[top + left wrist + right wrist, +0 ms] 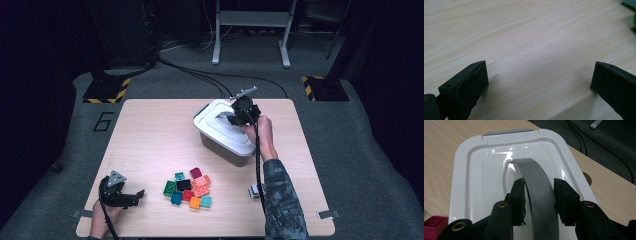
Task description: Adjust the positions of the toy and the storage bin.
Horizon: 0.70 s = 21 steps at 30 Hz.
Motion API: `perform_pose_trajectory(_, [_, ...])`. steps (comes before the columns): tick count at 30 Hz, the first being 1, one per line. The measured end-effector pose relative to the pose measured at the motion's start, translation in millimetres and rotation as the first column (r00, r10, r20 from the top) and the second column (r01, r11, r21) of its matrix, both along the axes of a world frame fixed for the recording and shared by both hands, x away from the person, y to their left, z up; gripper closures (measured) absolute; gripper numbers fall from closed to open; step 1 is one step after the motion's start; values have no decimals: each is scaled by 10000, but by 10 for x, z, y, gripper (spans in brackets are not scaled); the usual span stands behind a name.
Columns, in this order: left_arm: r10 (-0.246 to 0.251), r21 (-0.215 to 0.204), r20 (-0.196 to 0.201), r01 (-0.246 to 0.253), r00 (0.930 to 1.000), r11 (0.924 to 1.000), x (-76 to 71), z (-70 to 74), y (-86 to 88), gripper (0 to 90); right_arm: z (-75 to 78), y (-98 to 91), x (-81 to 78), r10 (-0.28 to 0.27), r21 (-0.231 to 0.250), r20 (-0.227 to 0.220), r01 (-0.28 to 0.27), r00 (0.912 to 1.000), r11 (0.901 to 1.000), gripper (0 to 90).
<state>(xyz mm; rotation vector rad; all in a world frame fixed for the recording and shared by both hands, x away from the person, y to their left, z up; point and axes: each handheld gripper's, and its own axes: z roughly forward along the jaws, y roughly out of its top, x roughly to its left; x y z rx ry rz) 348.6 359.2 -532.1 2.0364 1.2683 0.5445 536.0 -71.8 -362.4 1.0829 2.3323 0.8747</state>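
A white lid (222, 131) with a grey arched handle (534, 167) sits on a dark box (231, 154) at the table's far right of centre. My right gripper (236, 119) is over the lid, and in the right gripper view it (539, 182) is shut on the handle, one pad against each side. My left gripper (137, 198) rests low at the table's near left corner. In the left gripper view it (540, 66) is open, with bare wood between the jaws. A pile of several coloured bricks (189, 189) lies between the two hands.
A small grey and white object (255, 191) lies by the right forearm. A magenta brick (434, 223) shows beside the lid (474, 170), and a green brick (631, 3) at the top right corner. The table (150, 130) has bare wood on its left half.
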Motion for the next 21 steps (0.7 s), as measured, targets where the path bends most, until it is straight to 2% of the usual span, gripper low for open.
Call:
perform_pose_trajectory(4, [-6, 8, -1, 6, 10000, 10000, 0, 1, 0, 11, 6, 31, -40, -156, -58, -111, 156, 9998, 9999, 646])
perform_pose_trajectory(5, [-2, 4, 1, 2, 10000, 10000, 0, 0, 0, 11, 20, 61, -65, -365, -117, -279, 362, 9989, 9993, 655])
perform_pose_trajectory(11, [-12, -4, -6, 12, 10000, 10000, 0, 0, 1, 12, 49, 160, -143, -770, -328, -530, 753, 9956, 9966, 674])
perform_pose_trajectory(15, [-8, 0, -19, 8, 10000, 10000, -1, 1, 1, 13, 55, 180, -180, -1065, -70, -789, 1063, 9912, 9943, 674])
perform_pose_trajectory(16, [-36, 49, -104, 37, 9999, 10000, -2, 9, 5, 13, 52, 180, -186, -1077, -42, -772, 1077, 9912, 9942, 674])
perform_pose_trajectory(20, [0, 13, -31, 0, 10000, 10000, 0, 3, 2, 14, 51, 190, -219, -1186, 85, -857, 1197, 9892, 9928, 674])
perform_pose_trajectory(21, [16, -4, -21, -16, 10000, 10000, 0, 3, 1, 14, 56, 198, -244, -1231, 158, -1012, 1253, 9872, 9920, 674])
